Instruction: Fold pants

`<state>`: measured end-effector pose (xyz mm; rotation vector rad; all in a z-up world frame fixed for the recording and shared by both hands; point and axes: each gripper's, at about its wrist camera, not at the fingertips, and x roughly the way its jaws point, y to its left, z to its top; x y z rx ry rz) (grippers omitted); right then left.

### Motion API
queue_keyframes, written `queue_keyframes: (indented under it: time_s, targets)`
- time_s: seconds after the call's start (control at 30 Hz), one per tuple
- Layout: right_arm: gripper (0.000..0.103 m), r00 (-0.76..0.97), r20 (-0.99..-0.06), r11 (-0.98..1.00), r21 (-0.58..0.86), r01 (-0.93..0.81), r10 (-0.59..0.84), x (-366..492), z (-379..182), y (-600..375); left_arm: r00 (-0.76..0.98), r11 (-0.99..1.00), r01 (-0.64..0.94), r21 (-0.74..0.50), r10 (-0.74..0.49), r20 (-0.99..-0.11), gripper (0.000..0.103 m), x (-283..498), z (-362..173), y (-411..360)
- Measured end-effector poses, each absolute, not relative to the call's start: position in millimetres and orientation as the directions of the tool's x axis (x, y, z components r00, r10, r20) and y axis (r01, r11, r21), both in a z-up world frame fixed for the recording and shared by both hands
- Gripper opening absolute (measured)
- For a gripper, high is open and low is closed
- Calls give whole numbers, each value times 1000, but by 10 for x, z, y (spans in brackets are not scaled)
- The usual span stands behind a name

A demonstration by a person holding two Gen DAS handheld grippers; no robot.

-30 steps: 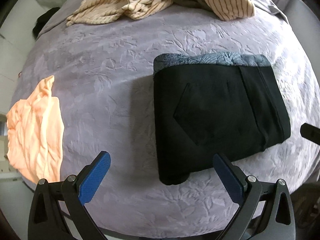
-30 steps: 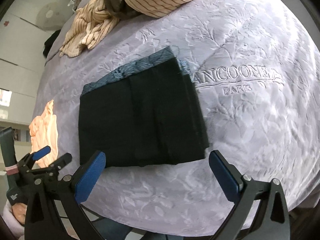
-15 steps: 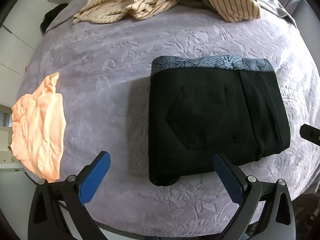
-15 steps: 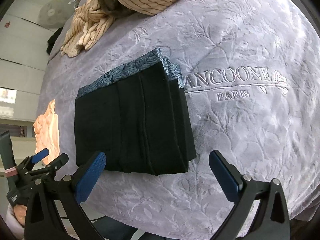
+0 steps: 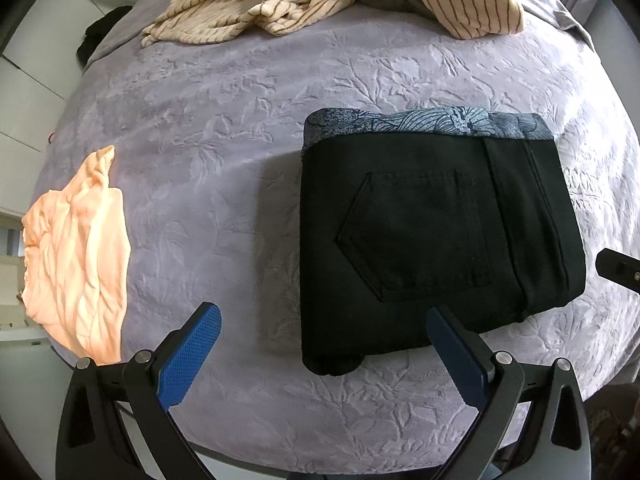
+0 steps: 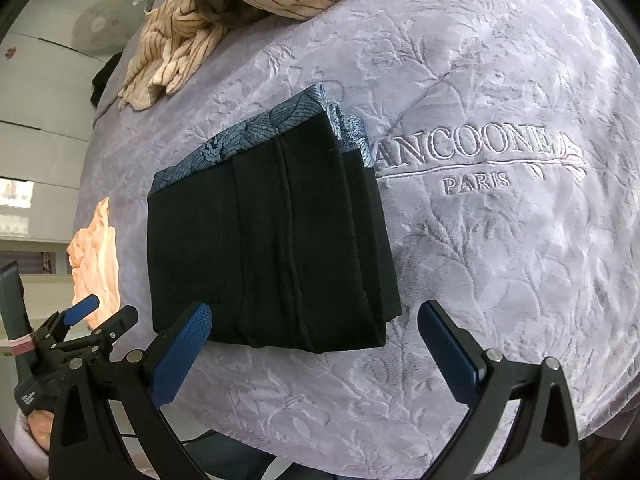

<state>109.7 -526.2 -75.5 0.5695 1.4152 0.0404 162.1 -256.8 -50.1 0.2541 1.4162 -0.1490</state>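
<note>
We see the pants point(image 5: 436, 240) folded flat on the bed point(image 5: 224, 128). Our left hand-held gripper point(image 5: 320, 336) and right hand-held gripper point(image 6: 316, 336) both gape empty above its near edge.

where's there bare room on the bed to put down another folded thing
The widest bare patch of the purple blanket lies between the orange garment and the folded black pants. Another lies right of the pants, over the stitched lettering. The far edge is crowded by the striped clothes pile.
</note>
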Motion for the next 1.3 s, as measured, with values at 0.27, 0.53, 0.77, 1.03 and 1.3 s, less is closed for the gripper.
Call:
queue_keyframes:
  time_s: [0.27,0.53,0.77,1.03,1.3]
  targets:
    - [103,174,-918,867,395,303,358,1110,-765,-5262,145,964,252,86,50,-988,103,1629,-537,-2562]
    - [103,164,-918,870,395,297,361,1163,-810,-5274,126,967,242,82,52,-991,103,1671,-616,-2545]
    - [103,156,-916,864,401,303,370,1191,-877,-5330,124,966,239,96,68,-990,103,1728,-707,-2560]
    - [103,164,-905,863,424,275,393,1341,-954,-5419,135,971,240,20,-12,-991,103,1945,-767,-2541]
    - [71,222,-864,831,498,249,452,1859,-1096,-5570,179,984,179,-17,-49,-983,103,2295,-883,-2501]
